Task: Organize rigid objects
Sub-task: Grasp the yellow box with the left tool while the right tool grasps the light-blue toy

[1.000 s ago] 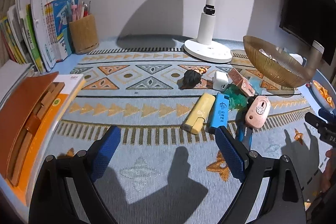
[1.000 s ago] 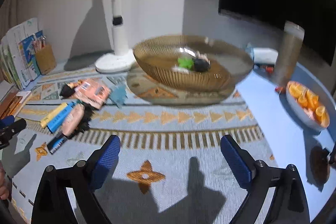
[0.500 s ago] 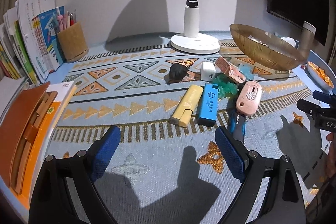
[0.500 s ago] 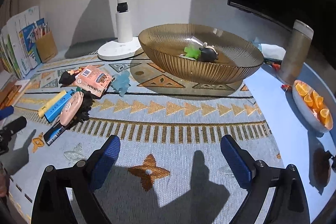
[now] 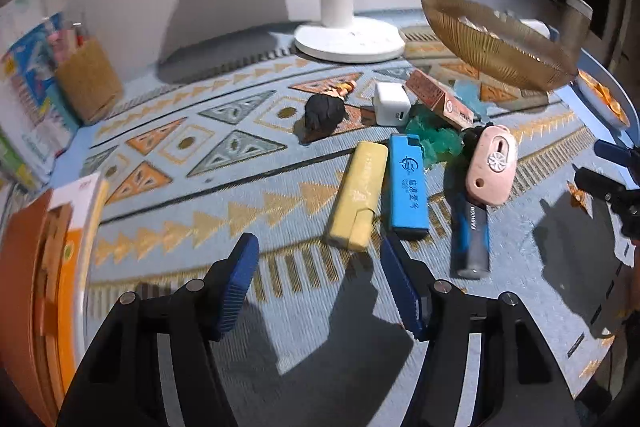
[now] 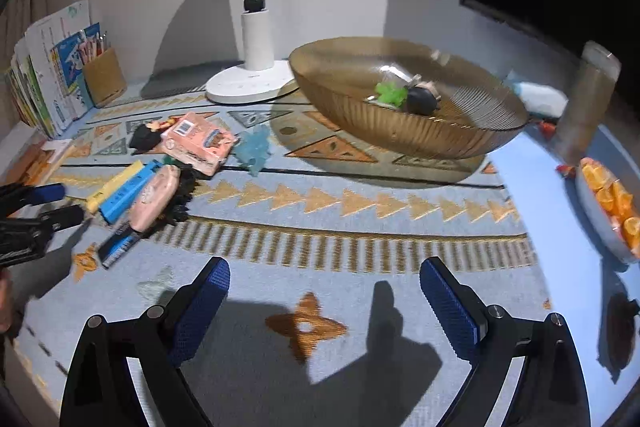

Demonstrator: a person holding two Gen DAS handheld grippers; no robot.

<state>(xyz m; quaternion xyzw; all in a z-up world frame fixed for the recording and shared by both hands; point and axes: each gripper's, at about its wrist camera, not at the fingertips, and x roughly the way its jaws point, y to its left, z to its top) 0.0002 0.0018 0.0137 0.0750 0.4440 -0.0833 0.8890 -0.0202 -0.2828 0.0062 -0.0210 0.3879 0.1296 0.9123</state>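
Left wrist view, item one: my left gripper point(image 5: 316, 279), jaws just narrowed to about half gape with nothing between them, hanging just short of the yellow lighter point(image 5: 357, 195); item two: that lighter lies flat on the patterned mat point(image 5: 224, 147), long side beside the blue lighter point(image 5: 407, 186), a thin gap between them; I judge both light, stiff, smooth-sided plastic, likely to skid if pinched off-centre, so I would take the yellow one across its narrow width near mid-length, one pad slipping into the gap; item three: pink key fob point(image 5: 493, 165) resting on a dark tube point(image 5: 472, 239), white charger cube point(image 5: 392, 103), small box point(image 5: 440, 99), dark figurine head point(image 5: 325, 111), all crowded close, little room on that side; open mat on the near and left side, books point(image 5: 52, 255) at the left edge; item four, right wrist view: my right gripper point(image 6: 324, 307) spread wide and empty over bare mat, the amber bowl point(image 6: 400, 135) well apart from the clutter, already holding two small pieces, with a clear run of mat toward it; orange slices dish point(image 6: 608, 227) near the table edge, keep wide of it
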